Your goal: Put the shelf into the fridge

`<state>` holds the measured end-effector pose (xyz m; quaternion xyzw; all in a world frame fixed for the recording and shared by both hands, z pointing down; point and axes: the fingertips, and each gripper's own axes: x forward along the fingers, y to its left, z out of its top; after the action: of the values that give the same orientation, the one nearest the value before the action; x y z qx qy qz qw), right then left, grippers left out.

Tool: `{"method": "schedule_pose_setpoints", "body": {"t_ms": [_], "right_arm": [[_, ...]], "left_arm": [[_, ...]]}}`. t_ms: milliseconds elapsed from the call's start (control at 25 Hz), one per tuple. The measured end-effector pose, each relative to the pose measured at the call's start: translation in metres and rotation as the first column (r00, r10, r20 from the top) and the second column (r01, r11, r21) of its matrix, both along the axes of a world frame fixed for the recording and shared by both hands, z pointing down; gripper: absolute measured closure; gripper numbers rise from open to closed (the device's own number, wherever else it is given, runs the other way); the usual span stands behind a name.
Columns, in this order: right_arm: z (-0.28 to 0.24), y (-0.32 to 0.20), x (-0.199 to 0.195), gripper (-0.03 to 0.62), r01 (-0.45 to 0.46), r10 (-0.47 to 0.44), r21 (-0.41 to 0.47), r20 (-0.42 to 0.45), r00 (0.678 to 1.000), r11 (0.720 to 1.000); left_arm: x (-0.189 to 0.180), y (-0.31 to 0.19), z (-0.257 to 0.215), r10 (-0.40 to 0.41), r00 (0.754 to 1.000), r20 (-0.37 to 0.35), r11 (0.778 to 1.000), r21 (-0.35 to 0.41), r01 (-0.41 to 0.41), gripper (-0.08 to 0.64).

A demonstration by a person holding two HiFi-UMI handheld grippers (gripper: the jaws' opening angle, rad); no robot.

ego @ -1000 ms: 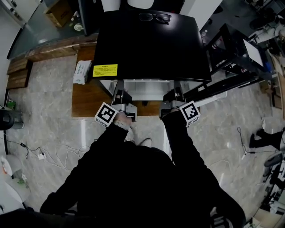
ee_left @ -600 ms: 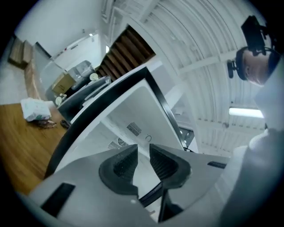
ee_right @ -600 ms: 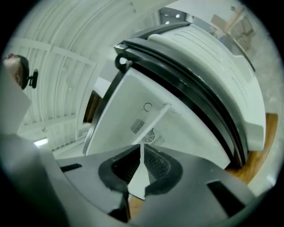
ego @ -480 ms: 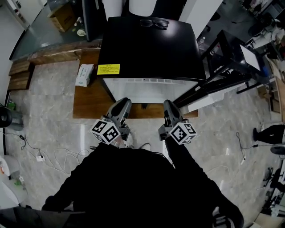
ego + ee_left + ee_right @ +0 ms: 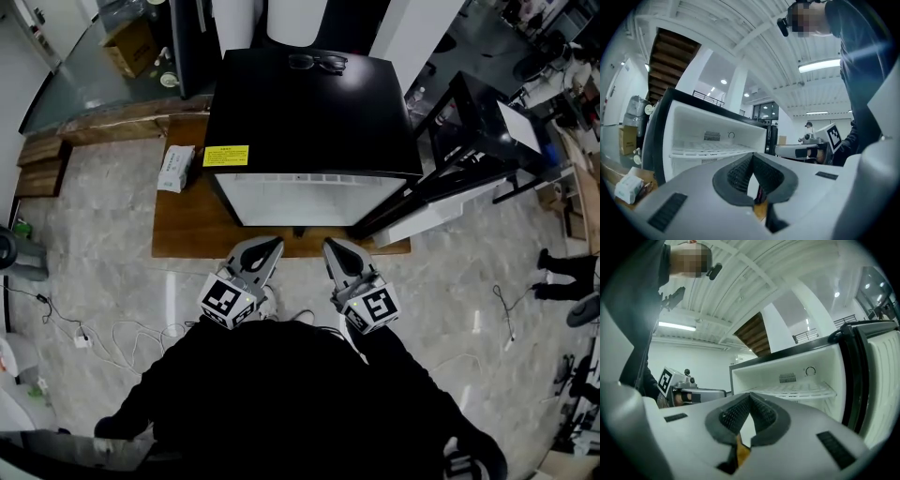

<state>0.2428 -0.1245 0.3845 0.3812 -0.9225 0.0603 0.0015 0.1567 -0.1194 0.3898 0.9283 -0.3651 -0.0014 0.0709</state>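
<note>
Grey left gripper (image 5: 270,246) & grey right gripper (image 5: 330,247) have both backed off w/ jaws pressed together on nothing, leaving the white slatted shelf (image 5: 798,390) straight ahead of them inside the black, white-lined fridge (image 5: 309,112), prob. seated, so task looks done.

Your fridge (image 5: 309,103) inside hidden under its black top in head view, yellow label (image 5: 226,155) print too small to read, maybe glasses (image 5: 317,62) on top, fridge's lower half behind your left gripper (image 5: 752,157) and right gripper (image 5: 749,397), door (image 5: 876,380) cut by the edge.
</note>
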Motion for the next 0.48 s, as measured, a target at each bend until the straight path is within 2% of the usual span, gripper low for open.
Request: {"method": "schedule_pose_setpoints", "body": {"t_ms": [280, 480], "right_arm": [[-0.0012, 0.0017, 0.0006, 0.588, 0.009, -0.009, -0.008, 0.018, 1.0, 1.0], [0.0023, 0.0066, -0.0001, 0.588, 0.026, -0.026, -0.025, 0.013, 1.0, 0.999]], "left_arm": [[0.0012, -0.0004, -0.0022, 0.007, 0.999, -0.039, 1.0, -0.028, -0.008, 0.554], [0.0052, 0.0025, -0.0014, 0.012, 0.999, -0.038, 0.999, -0.042, -0.014, 0.554]]}}
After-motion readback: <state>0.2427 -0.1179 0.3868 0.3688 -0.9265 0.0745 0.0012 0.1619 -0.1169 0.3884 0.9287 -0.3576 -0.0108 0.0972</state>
